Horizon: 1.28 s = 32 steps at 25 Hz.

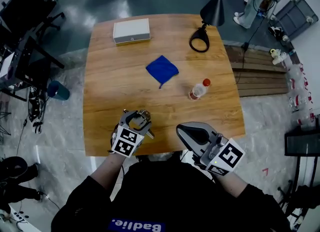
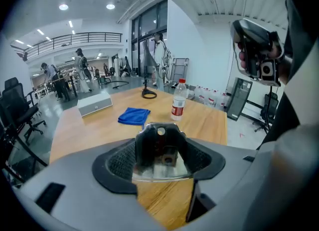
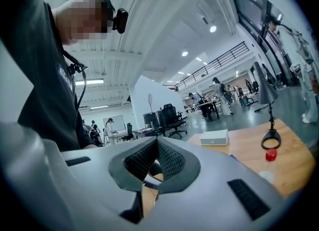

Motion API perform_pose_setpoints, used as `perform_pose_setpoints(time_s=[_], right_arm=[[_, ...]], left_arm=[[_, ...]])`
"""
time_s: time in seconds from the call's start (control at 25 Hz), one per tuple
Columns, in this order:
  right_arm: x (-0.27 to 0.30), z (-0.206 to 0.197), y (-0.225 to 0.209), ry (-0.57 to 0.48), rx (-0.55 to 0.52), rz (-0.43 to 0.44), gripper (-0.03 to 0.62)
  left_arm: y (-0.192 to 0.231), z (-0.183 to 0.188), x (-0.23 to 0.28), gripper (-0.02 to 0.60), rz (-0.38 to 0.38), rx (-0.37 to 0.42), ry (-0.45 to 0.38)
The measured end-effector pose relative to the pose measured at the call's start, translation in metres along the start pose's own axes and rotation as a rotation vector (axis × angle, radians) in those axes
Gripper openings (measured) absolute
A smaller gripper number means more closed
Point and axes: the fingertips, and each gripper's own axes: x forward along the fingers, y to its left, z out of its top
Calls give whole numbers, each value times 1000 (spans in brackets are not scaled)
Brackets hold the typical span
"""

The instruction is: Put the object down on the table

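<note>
Wooden table below; left claw grips dark, clear-based object; right claw closed, empty.

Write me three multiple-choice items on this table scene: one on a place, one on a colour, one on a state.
1. Where does the blue cloth lie?
A. Between the white box and the bottle
B. Under the bottle
C. On top of the white box

2. What colour is the bottle's cap?
A. Green
B. Red
C. White

3. What state is the left tool in?
A. Open and empty
B. Open around the bottle
C. Shut on a dark object

Key:
1 A: the head view shows the cloth alone on the wood, with the box up-left of it and the bottle down-right.
2 B: the cap is red in the head view.
3 C: the left gripper view shows the jaws pressed on the dark object.
</note>
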Motion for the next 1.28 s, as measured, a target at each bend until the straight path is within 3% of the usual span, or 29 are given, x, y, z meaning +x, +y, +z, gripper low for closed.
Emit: perform_pose_setpoints(time_s=[0.68,1.28], right_arm=[[-7,-7,3,17,4,-26,5],[-17,-16,8,53,5,-54,5]], left_arm=[[6,-75,68,295,-25,43,217],[9,-115,100,295,-38,88,316]])
